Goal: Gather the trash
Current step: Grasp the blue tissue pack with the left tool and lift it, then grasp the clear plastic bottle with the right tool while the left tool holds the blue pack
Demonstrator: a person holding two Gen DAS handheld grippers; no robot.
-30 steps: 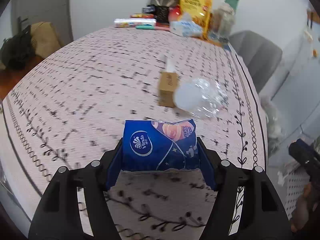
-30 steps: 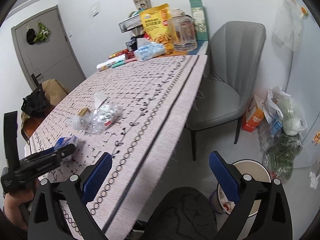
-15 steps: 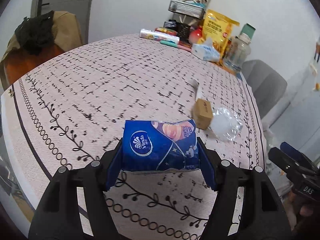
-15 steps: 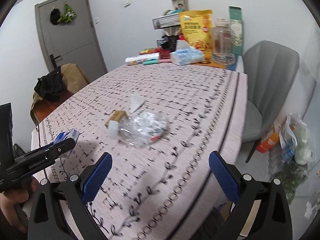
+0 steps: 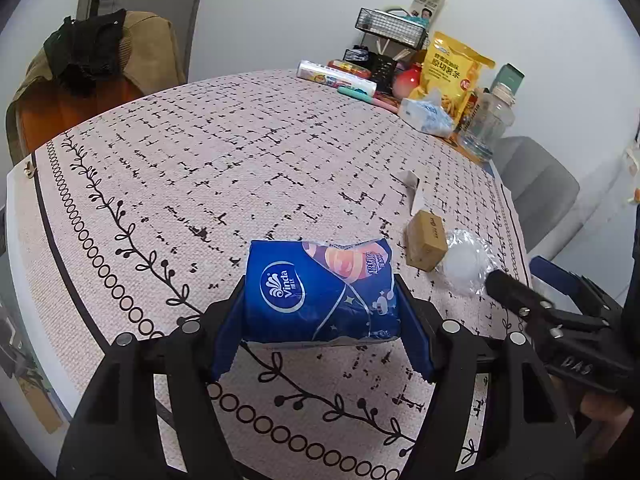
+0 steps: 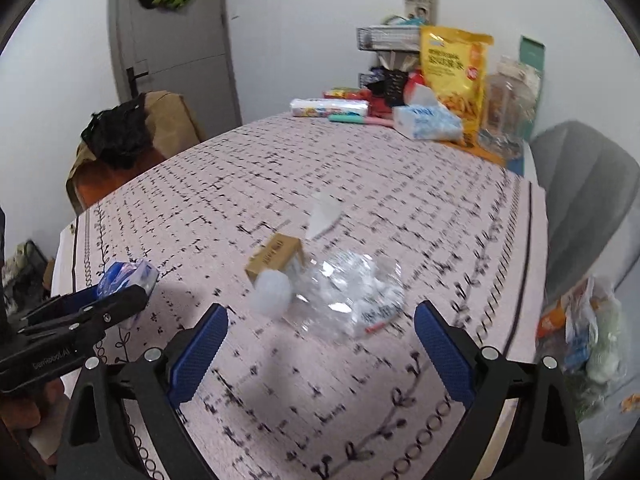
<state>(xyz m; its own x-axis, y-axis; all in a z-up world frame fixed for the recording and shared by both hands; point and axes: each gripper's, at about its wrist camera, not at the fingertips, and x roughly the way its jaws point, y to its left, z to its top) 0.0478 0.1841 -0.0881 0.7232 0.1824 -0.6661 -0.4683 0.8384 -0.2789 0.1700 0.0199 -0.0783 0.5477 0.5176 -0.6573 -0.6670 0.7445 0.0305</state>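
Observation:
My left gripper (image 5: 320, 312) is shut on a blue Vinda tissue pack (image 5: 320, 292) and holds it above the near end of the table; the pack also shows in the right wrist view (image 6: 128, 276). A crushed clear plastic bottle (image 6: 344, 296) lies on the pink patterned tablecloth (image 6: 400, 208), touching a small brown cardboard box (image 6: 276, 258). A white paper scrap (image 6: 324, 214) lies just beyond them. My right gripper (image 6: 320, 344) is open and empty, just short of the bottle. In the left wrist view the box (image 5: 426, 238) and bottle (image 5: 466, 260) lie to the right.
At the table's far end stand a yellow snack bag (image 6: 456, 76), a tissue pack (image 6: 426, 122), a clear jar (image 6: 506, 108) and a wire rack (image 5: 390, 32). A grey chair (image 6: 580, 184) is at the right, with full plastic bags (image 6: 580, 328) on the floor. A chair with clothes (image 5: 96, 76) is at the left.
My right gripper has swung from the table's side edge and floor toward the bottle and now faces it closely. My left gripper has pulled back toward the near end, still holding the tissue pack.

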